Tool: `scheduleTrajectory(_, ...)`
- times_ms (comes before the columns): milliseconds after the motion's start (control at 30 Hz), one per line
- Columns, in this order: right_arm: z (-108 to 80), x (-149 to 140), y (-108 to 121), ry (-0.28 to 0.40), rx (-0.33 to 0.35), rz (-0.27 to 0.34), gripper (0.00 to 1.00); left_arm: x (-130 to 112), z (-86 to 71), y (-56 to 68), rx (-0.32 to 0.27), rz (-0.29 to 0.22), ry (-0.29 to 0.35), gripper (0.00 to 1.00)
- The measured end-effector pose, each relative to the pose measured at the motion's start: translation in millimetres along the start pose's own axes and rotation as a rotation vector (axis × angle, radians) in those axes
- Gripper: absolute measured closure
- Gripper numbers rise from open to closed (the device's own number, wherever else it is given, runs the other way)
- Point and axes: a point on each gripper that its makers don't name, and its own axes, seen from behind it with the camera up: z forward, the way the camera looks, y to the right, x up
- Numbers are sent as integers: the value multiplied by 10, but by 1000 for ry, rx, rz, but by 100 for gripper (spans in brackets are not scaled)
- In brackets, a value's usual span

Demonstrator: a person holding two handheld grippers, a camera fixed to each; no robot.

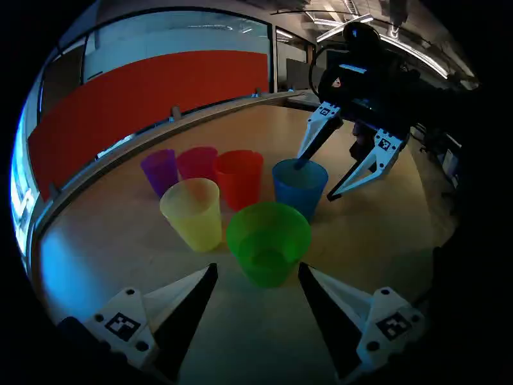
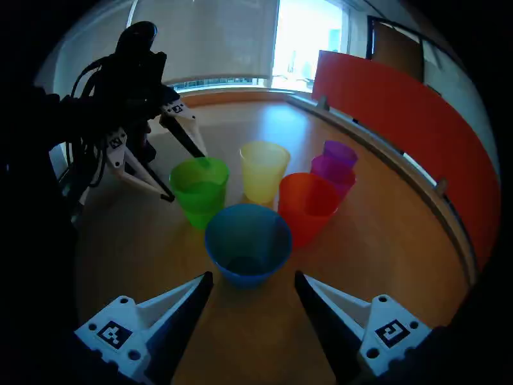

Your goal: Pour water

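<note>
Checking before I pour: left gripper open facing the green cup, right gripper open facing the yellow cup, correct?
Not quite: the right gripper faces the blue cup, not the yellow cup; the right gripper view shows it. The left gripper does face the green cup, both open.

Six cups cluster on the table (image 1: pixel 385 224). Front cup (image 1: pixel 268 244) sits dead ahead of my left gripper (image 1: pixel 256 265). My right gripper (image 2: pixel 252 274) faces it from the opposite side, with the far cup (image 2: pixel 249 242) just before it. The other four cups (image 1: pixel 238 176) stand left of those two.
</note>
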Motion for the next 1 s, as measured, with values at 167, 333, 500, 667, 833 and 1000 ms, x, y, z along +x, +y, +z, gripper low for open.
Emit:
scheduleTrajectory(167, -104, -88, 26, -5, -25, 4, 1, -83, -102, -56, 24, -6, -14, 6)
scheduleTrajectory(333, -215, -186, 43, -4, -51, 15, 1, -128, -207, -108, 52, -25, -10, 7)
scheduleTrajectory(500, -326, -264, 48, -9, -70, 26, 1, -180, -303, -155, 77, -39, -9, 6)
scheduleTrajectory(667, -395, -279, 61, -5, -86, 31, 1, -197, -385, -194, 98, -38, -8, 6)
scheduleTrajectory(833, -439, -272, 69, 2, -98, 39, 1, -176, -457, -226, 116, -41, 2, 7)
scheduleTrajectory(1000, -497, -272, 122, 12, -124, 67, 1, -146, -543, -319, 147, -57, 18, 6)
